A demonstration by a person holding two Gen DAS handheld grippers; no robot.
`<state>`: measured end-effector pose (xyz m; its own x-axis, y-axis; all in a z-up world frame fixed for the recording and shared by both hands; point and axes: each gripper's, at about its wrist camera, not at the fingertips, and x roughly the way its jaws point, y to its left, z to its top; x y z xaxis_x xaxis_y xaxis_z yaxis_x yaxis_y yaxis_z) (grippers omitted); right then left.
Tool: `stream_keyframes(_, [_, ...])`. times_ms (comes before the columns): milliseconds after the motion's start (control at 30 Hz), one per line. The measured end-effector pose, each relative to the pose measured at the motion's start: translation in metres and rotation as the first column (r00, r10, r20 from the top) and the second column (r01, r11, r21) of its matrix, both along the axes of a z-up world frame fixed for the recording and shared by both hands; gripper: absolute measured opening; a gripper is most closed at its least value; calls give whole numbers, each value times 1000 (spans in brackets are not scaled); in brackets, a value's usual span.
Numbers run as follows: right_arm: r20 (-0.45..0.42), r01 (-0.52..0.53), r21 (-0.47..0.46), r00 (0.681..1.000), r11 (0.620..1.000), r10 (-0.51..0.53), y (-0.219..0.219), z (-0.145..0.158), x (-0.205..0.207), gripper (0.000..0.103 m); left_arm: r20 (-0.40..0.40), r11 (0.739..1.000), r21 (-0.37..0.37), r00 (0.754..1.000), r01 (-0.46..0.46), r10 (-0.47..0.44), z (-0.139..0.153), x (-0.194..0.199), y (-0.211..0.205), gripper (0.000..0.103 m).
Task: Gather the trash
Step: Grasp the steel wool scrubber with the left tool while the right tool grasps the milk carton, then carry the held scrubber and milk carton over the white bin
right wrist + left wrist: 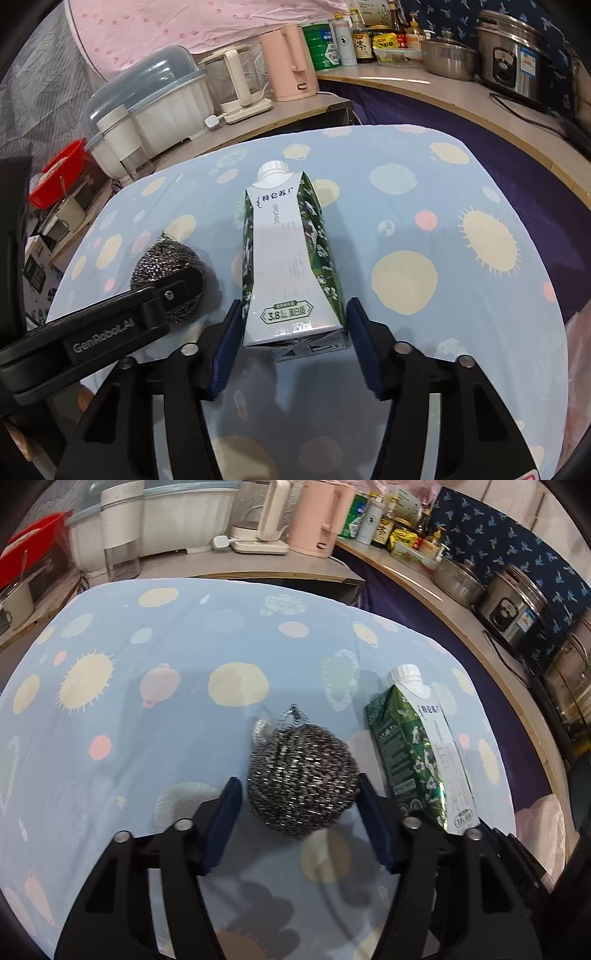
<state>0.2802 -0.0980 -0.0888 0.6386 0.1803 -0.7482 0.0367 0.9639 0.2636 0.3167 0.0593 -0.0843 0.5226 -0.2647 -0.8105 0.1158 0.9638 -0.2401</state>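
— Where's the trash?

— My left gripper [297, 786] pinches the steel scourer [303, 771] on the tablecloth [147, 738]. My right gripper [293, 314] clamps the milk carton [286, 258], lying just right of it, cap pointing away from me.

— Lift both?

— I'd think so.

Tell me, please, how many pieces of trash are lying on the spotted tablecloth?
2: a steel scourer between the left gripper fingers, and a milk carton beside it, between the right gripper fingers. Nearer table edges are hidden.
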Motion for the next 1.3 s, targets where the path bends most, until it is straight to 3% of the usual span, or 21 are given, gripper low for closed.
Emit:
stream_keyframes(433, [44,70,38,996,997,-72,-30,20,-44,52,0,1000,14,1000,-26,26,10,-28,11,50])
stream_keyframes(833, [97,144,96,983,985,-153,-63,50,-125,51,33,998,46,998,43,-45,34,-98,-8,50])
stream_keyframes(1133, [34,168,121,984,978,-174,-82,27,-209,50,10,994,57,995,95,-95,28,-157,-20,50])
stream_keyframes(1300, [-2,144,116,989,983,-145,-77,14,-223,51,-23,991,64,993,117,-115,18,-182,-24,50])
